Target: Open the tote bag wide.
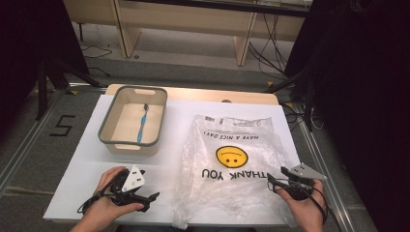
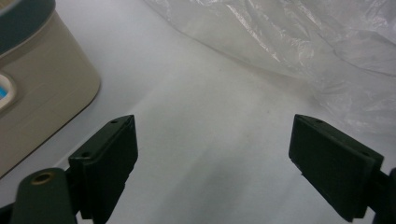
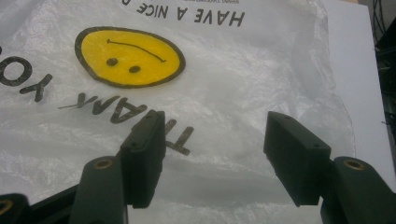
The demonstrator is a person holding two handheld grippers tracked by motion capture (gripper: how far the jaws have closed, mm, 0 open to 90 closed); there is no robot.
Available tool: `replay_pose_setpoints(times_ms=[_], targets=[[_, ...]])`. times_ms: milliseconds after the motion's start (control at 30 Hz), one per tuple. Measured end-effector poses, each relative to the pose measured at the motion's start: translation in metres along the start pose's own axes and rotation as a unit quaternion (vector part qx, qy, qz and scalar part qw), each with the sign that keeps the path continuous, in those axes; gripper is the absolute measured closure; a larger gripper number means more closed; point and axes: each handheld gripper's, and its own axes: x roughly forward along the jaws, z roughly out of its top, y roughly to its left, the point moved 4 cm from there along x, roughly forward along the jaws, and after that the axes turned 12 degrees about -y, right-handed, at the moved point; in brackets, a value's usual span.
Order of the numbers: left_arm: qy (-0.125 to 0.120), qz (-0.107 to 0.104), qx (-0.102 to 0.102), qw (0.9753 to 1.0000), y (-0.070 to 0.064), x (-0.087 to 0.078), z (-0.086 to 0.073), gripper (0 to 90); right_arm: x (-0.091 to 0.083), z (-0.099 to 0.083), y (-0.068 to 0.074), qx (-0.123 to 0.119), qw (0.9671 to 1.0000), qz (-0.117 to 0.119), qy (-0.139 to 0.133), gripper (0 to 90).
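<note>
clear plastic bag [image 1: 231, 166] lying flat and crinkled on the white table [image 1: 87, 159], right of centre, printed with a yellow smiley face [image 1: 231, 155] and black lettering (upside down from the person's side). right gripper [image 1: 274, 182] at the bag's near right edge, held in the right hand [image 1: 305, 205], jaws spread wide over the plastic and gripping nothing; seen up close in the right gripper view [image 3: 210, 149], hovering just above the lettering. left gripper [image 1: 151, 198] held low in the left hand [image 1: 107, 197], just beside the bag's near left edge, jaws also wide apart over bare table [image 2: 212, 154]. farther back on the left, a beige bin [image 1: 110, 123] with a grey rim, well apart from the bag, a blue toothbrush [image 1: 141, 126] lying inside.
</note>
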Motion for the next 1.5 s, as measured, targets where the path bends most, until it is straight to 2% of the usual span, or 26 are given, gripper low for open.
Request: replay_pose_setpoints(times_ms=[267, 400, 500, 567, 633, 667, 700, 767, 833, 967, 1100, 1200, 1233, 1267, 1500], targets=[[0.0, 0.0, -0.004, 1.0, -0.001, 0.0, 0.001, 15.7, 0.001, 0.0, 0.0, -0.001, 0.9999, 0.0, 0.01, 40.3], [-0.001, -0.002, -0.005, 1.0, -0.006, 0.003, 0.009, 18.9, 0.001, 0.004, -0.003, 0.005, 0.9997, -0.005, 0.023, 42.8], [-0.007, -0.019, -0.017, 0.9996, -0.012, 0.007, 0.018, 20.1, 0.0, 0.006, -0.006, 0.01, 0.9993, -0.011, 0.034, 42.9], [-0.013, -0.028, -0.023, 0.9993, -0.016, 0.01, 0.025, 21.6, -0.001, 0.008, -0.012, 0.014, 0.9982, -0.024, 0.053, 43.0], [-0.019, -0.034, -0.029, 0.9988, -0.019, 0.012, 0.032, 22.4, -0.003, 0.008, -0.014, 0.019, 0.9978, -0.029, 0.057, 43.0], [-0.03, -0.043, -0.033, 0.9981, -0.022, 0.012, 0.039, 22.9, -0.006, 0.008, -0.018, 0.023, 0.9966, -0.035, 0.071, 42.8], [-0.03, -0.043, -0.033, 0.9981, -0.022, 0.012, 0.039, 23.1, -0.009, 0.008, -0.019, 0.026, 0.9958, -0.037, 0.08, 42.7], [-0.04, -0.055, -0.041, 0.9969, -0.025, 0.013, 0.045, 23.9, -0.011, 0.008, -0.021, 0.027, 0.9951, -0.041, 0.086, 42.7], [-0.042, -0.066, -0.05, 0.9957, -0.028, 0.015, 0.048, 25.4, -0.015, 0.006, -0.026, 0.034, 0.9931, -0.05, 0.1, 42.1], [-0.019, -0.084, -0.048, 0.9952, -0.04, 0.026, 0.047, 27.1, -0.016, 0.002, -0.027, 0.036, 0.9903, -0.056, 0.122, 40.1], [0.012, -0.095, -0.041, 0.9946, -0.049, 0.038, 0.041, 28.3, -0.018, 0.003, -0.03, 0.029, 0.9898, -0.067, 0.122, 39.6], [0.028, -0.096, -0.038, 0.9942, -0.052, 0.044, 0.038, 31.8, -0.018, -0.003, -0.033, 0.045, 0.9851, -0.069, 0.151, 36.5], [0.035, -0.095, -0.036, 0.9942, -0.052, 0.046, 0.037, 31.8, -0.018, -0.003, -0.033, 0.045, 0.9851, -0.069, 0.151, 36.5], [0.042, -0.094, -0.036, 0.9941, -0.053, 0.048, 0.036, 34.0, -0.016, -0.009, -0.034, 0.051, 0.982, -0.066, 0.17, 36.2], [0.065, -0.092, -0.031, 0.9931, -0.055, 0.057, 0.03, 45.8, -0.014, -0.023, -0.035, 0.058, 0.9709, -0.067, 0.223, 36.3]])
